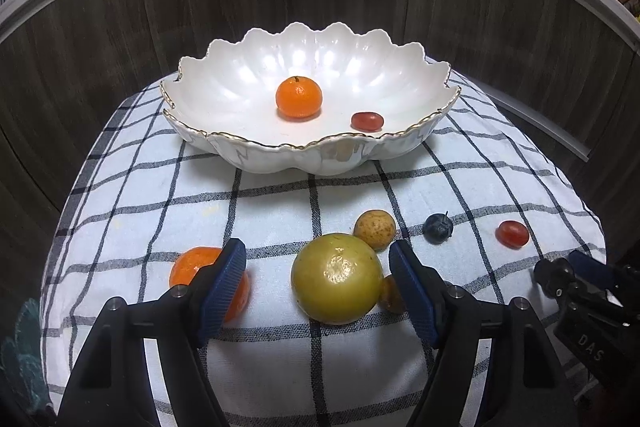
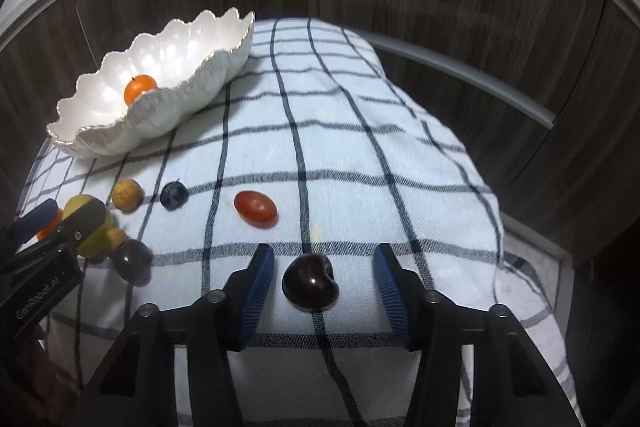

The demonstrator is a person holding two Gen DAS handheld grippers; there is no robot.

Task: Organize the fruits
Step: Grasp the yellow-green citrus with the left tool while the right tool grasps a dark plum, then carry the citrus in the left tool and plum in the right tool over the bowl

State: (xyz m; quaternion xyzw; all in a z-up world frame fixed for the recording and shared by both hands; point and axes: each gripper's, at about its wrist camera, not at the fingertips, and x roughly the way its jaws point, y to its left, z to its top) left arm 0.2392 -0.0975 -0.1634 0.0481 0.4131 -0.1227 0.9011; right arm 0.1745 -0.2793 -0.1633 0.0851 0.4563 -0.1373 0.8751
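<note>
My checked cloth (image 1: 280,219) covers the tabletop, the white bowl (image 1: 224,143) at its far side. My left hand-held gripper (image 1: 318,273) straddles the yellow-green fruit (image 1: 337,279), released; I should centre it, then squeeze gently. My right hand-held gripper (image 2: 323,279) brackets the dark cherry (image 2: 310,283), pads clear. Only the left view shows the bowl's red tomato (image 1: 367,121)

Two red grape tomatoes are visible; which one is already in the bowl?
The red tomato lying right of the orange inside the white bowl. The other tomato lies on the checked cloth, right of the blueberry.
</note>
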